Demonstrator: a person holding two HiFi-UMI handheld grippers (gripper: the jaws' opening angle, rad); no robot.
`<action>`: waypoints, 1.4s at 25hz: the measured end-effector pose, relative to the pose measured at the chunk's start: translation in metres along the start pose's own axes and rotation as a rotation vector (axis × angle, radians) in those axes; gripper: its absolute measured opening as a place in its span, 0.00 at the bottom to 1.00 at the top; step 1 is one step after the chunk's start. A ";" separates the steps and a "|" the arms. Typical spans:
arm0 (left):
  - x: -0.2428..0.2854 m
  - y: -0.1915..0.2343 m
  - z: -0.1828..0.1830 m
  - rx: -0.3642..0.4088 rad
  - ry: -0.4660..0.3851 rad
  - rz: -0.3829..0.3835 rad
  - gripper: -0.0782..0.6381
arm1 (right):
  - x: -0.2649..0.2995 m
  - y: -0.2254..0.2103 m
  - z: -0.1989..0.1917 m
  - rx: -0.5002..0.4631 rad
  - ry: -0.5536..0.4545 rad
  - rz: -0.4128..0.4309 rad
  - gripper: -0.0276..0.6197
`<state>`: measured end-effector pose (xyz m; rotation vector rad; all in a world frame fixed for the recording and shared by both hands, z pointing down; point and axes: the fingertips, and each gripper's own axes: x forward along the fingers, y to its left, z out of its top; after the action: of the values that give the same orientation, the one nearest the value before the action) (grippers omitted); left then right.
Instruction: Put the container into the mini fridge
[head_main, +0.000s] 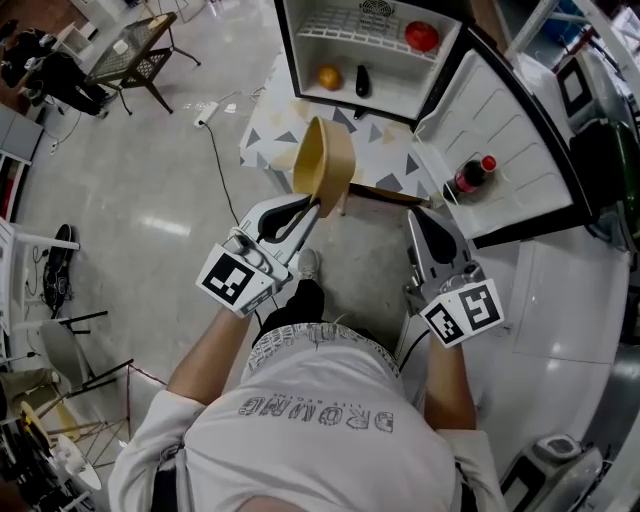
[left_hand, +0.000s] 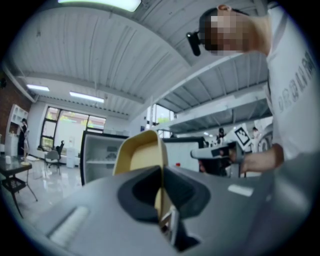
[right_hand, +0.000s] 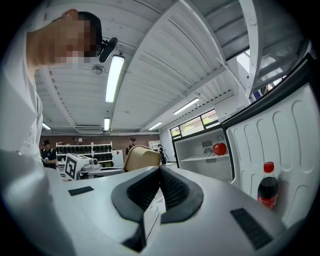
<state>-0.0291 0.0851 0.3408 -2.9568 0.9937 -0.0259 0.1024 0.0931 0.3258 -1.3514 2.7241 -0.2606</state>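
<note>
Left gripper (head_main: 312, 207) pinches tan plastic container (head_main: 325, 160) by its rim, short of open white mini fridge's (head_main: 392, 92) front edge; right gripper (head_main: 422, 222) pressed together.

Container (head_main: 323, 160) in left gripper (head_main: 312, 206) before the mini fridge (head_main: 372, 88), bottle (head_main: 470, 175) in its door (head_main: 510, 125) at right

I hold my left gripper (head_main: 316, 207) out toward the mini fridge (head_main: 395, 90) with my forearm bare and stretched forward. Its jaws are clamped on the rim of the container (head_main: 325, 160). My right gripper (head_main: 418, 216) points at the fridge's open door side, jaws pressed together with nothing between them, marker cube turned upward.
</note>
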 end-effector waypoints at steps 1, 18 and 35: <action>0.003 0.009 -0.001 -0.002 0.001 -0.002 0.14 | 0.009 -0.003 0.000 0.001 0.002 -0.001 0.04; 0.061 0.155 -0.013 -0.037 0.015 -0.055 0.14 | 0.152 -0.056 0.003 0.005 0.036 -0.057 0.04; 0.109 0.231 -0.007 0.007 0.006 -0.161 0.14 | 0.223 -0.083 0.007 0.007 0.037 -0.150 0.04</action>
<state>-0.0820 -0.1653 0.3423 -3.0236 0.7514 -0.0416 0.0338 -0.1343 0.3338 -1.5667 2.6518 -0.3085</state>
